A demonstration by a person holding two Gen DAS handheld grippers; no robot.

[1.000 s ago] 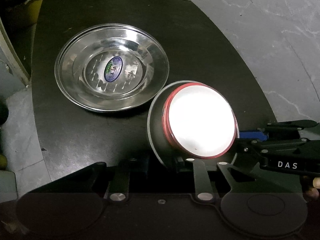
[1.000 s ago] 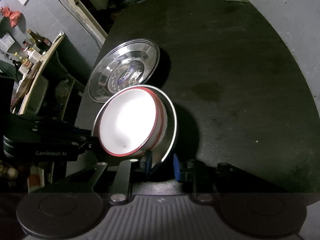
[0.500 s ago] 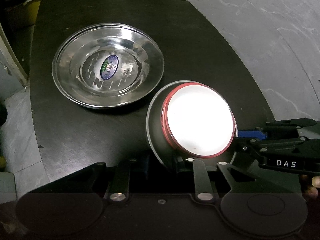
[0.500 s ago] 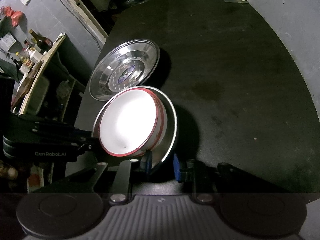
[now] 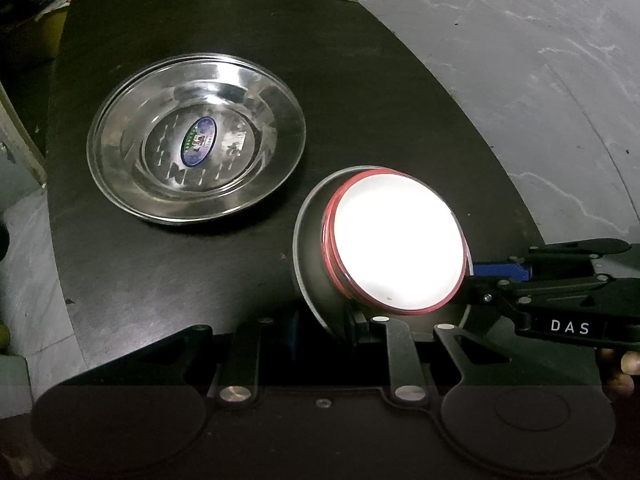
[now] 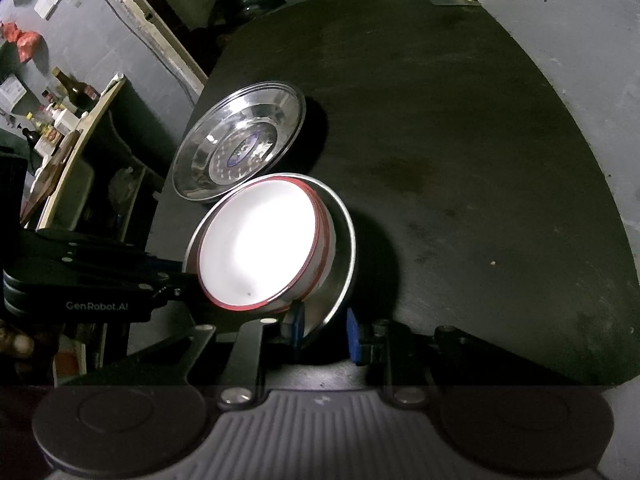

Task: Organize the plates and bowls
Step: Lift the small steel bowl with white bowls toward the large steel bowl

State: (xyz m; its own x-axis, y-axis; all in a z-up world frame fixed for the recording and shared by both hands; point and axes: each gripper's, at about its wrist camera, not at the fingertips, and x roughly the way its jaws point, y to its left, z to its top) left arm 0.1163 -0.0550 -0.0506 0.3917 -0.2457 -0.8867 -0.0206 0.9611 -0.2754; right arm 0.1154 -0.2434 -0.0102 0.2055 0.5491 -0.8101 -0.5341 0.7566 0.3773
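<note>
I am holding a steel plate (image 5: 310,264) with a white bowl (image 5: 396,248) nested in it, both tilted and off the dark surface (image 5: 360,92), at lower centre of each view. My left claw (image 5: 324,330) is pinching the plate's near rim, narrow; my right claw (image 6: 322,330) is gripping the opposite rim between its blue pads (image 6: 296,326), also narrow. A second plate (image 5: 196,136) is lying flat at upper left, just beside the held pair and apart from it. I judge I am mid-carry, about to stack. The next move calls for levelling the pair, centring it over the flat plate, lowering gently and releasing both claws together so the bowl does not slide.
</note>
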